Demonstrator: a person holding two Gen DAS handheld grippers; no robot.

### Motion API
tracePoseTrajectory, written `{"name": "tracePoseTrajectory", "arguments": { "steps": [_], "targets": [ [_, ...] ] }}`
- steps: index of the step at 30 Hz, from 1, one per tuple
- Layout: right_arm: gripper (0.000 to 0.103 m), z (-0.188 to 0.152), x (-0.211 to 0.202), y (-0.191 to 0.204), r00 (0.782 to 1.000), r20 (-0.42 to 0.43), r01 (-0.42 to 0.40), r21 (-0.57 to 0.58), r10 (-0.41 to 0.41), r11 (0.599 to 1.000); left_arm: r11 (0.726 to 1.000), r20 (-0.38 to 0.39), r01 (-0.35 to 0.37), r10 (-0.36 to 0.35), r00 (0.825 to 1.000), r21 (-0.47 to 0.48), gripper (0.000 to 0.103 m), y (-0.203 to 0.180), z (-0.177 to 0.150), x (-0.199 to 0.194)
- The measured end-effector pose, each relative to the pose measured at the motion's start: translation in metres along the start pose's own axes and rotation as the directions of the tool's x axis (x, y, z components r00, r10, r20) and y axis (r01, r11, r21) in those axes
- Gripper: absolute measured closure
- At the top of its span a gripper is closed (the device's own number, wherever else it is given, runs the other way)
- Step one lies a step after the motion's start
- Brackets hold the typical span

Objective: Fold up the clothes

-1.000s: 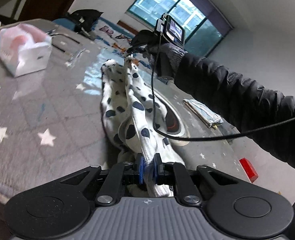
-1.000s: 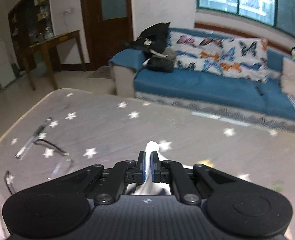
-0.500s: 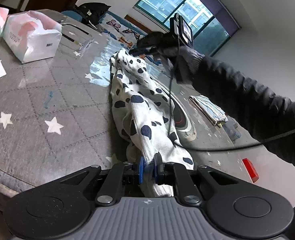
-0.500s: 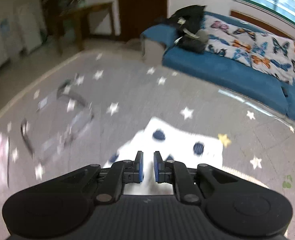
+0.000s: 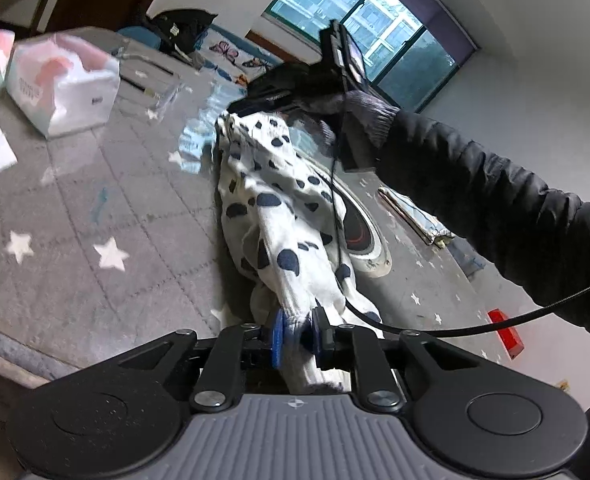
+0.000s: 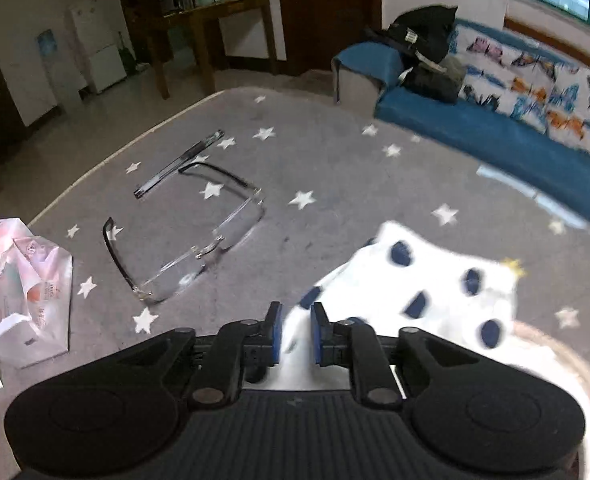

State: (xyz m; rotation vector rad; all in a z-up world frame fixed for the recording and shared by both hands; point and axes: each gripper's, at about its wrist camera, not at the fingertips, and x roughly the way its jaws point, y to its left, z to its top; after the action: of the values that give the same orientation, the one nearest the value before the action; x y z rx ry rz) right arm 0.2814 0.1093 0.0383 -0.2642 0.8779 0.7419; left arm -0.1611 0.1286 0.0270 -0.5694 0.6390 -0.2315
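A white garment with dark blue spots (image 5: 271,208) lies stretched in a long bunch on the grey star-patterned table (image 5: 75,208). Its near end runs between the blue pads of my left gripper (image 5: 297,336). Those jaws are opening, and the cloth still fills the gap and touches both pads. In the right wrist view the garment's far end (image 6: 435,280) lies flat on the table (image 6: 315,160). My right gripper (image 6: 295,334) hovers over its edge with jaws opening, pads apart and nothing pinched. From the left view, the right gripper (image 5: 241,109) hangs just above that far end, held by a gloved hand in a black sleeve.
Clear-framed glasses (image 6: 199,236) lie left of the garment's far end. A tissue pack (image 5: 63,84) sits further left, also the tissue pack (image 6: 27,280). A round hotplate (image 5: 359,236) lies partly under the garment, with a folded packet (image 5: 415,216) beyond. A blue sofa (image 6: 495,136) stands behind the table.
The right gripper let go of the garment's far end, which dropped from a taut raised line onto the table, and swung left toward the glasses. The left jaws widened slightly around the cloth.
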Motion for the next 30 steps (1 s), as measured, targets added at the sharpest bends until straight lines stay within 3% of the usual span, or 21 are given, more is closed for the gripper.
{"name": "tracePoseTrajectory", "arguments": {
  "steps": [8,16,20,24,30],
  "targets": [
    [0.080,-0.011,-0.052,-0.038,0.997,0.014,0.078,0.002,-0.078,0.997,0.997,0.055,-0.039,0.036,0.998,0.066,0.073,-0.004,0.015,-0.016],
    [0.077,-0.075,-0.086,-0.083,0.996,-0.010,0.085,0.086,-0.085,0.993,0.980,0.120,-0.122,0.104,0.987,0.154,0.075,-0.018,0.049,-0.005],
    [0.077,-0.113,-0.099,-0.094,0.999,-0.017,0.047,0.140,-0.046,0.989,0.971,0.158,-0.151,0.122,0.980,0.186,0.075,-0.026,0.078,0.018],
    [0.076,-0.142,-0.106,-0.098,1.000,-0.003,0.000,0.191,0.000,0.982,0.965,0.144,-0.145,0.115,0.983,0.219,0.075,-0.034,0.106,0.053],
    [0.071,-0.164,-0.108,-0.107,0.997,0.040,-0.068,0.244,0.060,0.967,0.956,0.059,-0.143,0.132,0.989,0.257,0.075,-0.041,0.133,0.120]
  ]
}}
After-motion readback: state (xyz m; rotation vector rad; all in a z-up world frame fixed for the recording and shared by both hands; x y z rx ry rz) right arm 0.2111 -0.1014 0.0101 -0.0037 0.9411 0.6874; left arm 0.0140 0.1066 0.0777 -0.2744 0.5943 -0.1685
